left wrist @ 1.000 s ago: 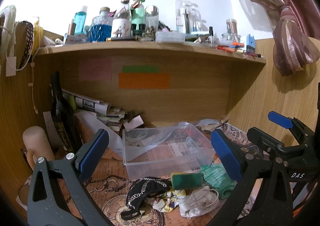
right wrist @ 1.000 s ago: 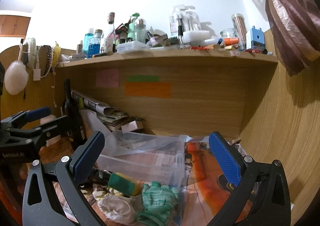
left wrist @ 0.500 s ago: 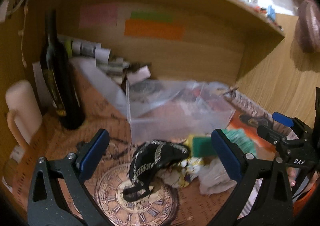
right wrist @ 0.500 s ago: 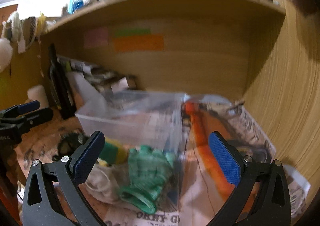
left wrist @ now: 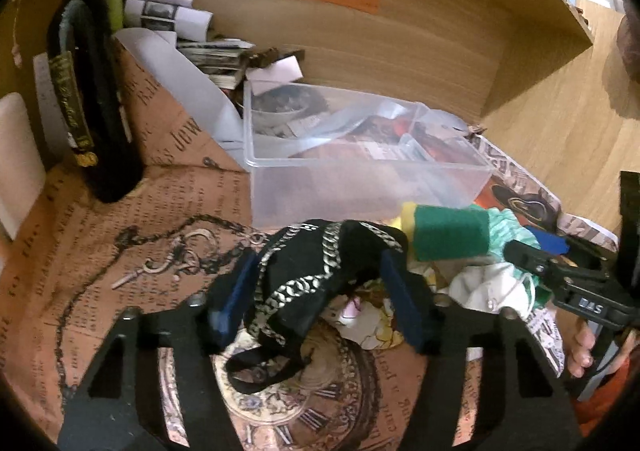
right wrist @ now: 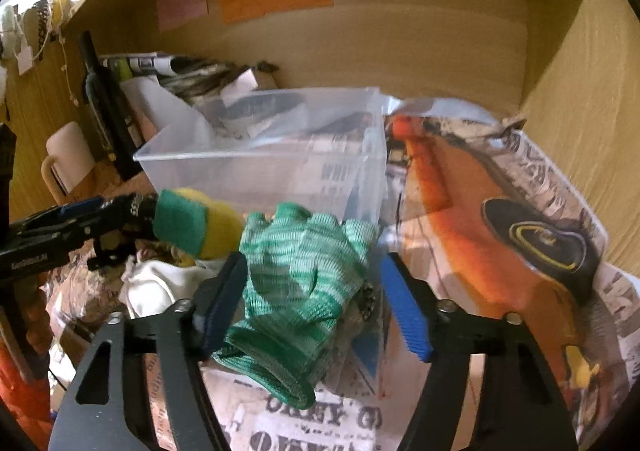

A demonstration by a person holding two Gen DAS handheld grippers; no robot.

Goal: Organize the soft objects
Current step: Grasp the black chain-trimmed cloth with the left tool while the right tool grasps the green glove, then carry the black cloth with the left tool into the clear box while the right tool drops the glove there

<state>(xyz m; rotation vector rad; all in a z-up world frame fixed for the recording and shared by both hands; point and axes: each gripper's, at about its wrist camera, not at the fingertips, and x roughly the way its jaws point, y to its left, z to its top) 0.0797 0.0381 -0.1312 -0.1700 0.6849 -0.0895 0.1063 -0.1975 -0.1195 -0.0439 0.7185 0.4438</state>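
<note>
The left gripper (left wrist: 318,291) has a black plastic frame with triangular cut-outs in each arm; its two fingers carry ribbed blue pads (left wrist: 236,297); silver screw heads sit at the finger joints. The right gripper (right wrist: 310,301) is built alike: black arms, slotted cut-outs, bright blue pads (right wrist: 406,317), round silver screws; seen from the left camera, its side bears white lettering; bare fingers (left wrist: 580,349) show beneath it, beside an orange sleeve (left wrist: 600,401).

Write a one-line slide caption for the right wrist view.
Right gripper open around a green knit glove, in front of a clear plastic bin and beside a green-and-yellow sponge.
</note>
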